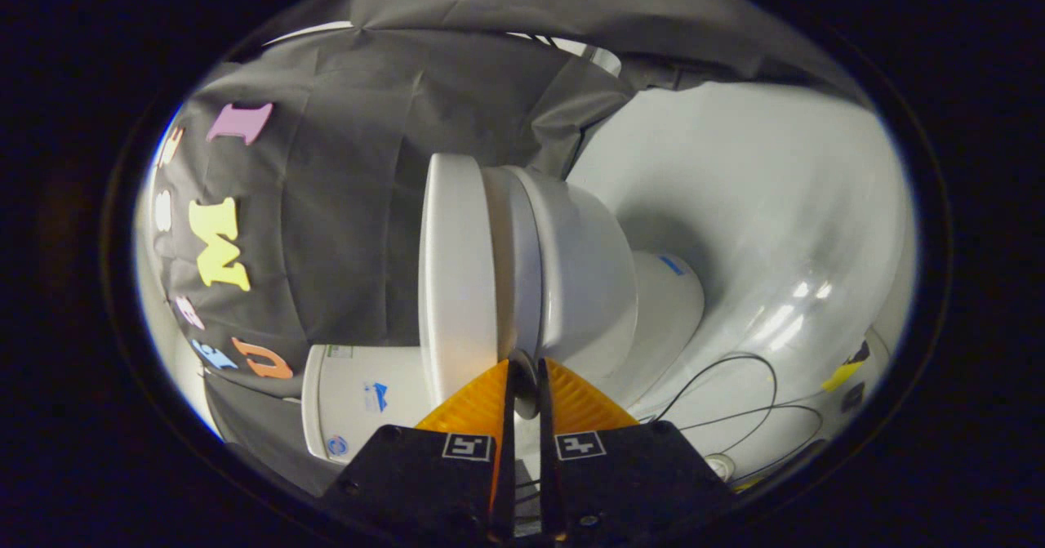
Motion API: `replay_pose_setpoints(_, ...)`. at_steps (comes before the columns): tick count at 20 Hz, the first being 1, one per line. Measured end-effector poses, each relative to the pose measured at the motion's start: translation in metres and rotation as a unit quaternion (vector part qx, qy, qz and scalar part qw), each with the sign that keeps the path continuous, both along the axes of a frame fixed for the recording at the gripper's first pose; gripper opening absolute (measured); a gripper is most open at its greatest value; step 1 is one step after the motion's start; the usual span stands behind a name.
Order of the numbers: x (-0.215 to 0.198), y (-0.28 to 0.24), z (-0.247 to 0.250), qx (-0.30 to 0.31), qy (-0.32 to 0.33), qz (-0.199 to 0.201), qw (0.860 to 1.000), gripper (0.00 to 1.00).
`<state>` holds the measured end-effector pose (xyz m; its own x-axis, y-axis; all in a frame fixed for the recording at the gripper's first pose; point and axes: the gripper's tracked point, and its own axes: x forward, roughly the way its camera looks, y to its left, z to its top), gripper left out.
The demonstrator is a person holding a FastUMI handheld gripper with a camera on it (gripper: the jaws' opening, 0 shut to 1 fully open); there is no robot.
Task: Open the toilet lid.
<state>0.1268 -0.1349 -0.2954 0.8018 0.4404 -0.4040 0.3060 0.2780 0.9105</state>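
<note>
The hand-held gripper (pixel 522 380) has its two fingers drawn nearly together at the front rim of a white toilet, the camera rolled so that the whole fixture appears lying on its side. A small rounded edge sits in the narrow gap between the fingertips; whether both fingers press on it cannot be told. Just ahead of the fingers runs the toilet lid (pixel 457 278), a broad smooth slab lying closed against the seat (pixel 516 262), with the bowl (pixel 584 278) bulging beyond it and the pedestal (pixel 673 299) farther out. The cistern (pixel 359 393) stands at the far end of the lid, backed by the black cloth wall (pixel 343 205). Thin dark cables (pixel 735 401) loop across the pale floor (pixel 759 205). The lid looks like rigid, glossy plastic (light enough to swing, but slick), so the likely hold is its front lip, opposite the hinge, lifted in an arc toward the cistern; a shallow pinch there could slide off.
</note>
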Motion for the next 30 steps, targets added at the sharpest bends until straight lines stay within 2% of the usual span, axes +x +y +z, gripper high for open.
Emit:
replay_pose_setpoints(3,0.0,-0.002,0.003,0.028,-0.002,-0.009,1.0,0.12)
replay_pose_setpoints(8,0.0,0.0,0.006,-0.04,0.0,0.001,0.999,0.1)
replay_pose_setpoints(13,-0.001,0.002,0.013,-0.052,0.001,-0.006,0.999,0.07)
replay_pose_setpoints(19,-0.003,0.006,0.026,-0.1,0.001,-0.005,0.995,0.06)
replay_pose_setpoints(30,-0.004,0.013,0.065,-0.122,-0.031,-0.009,0.992,0.06)
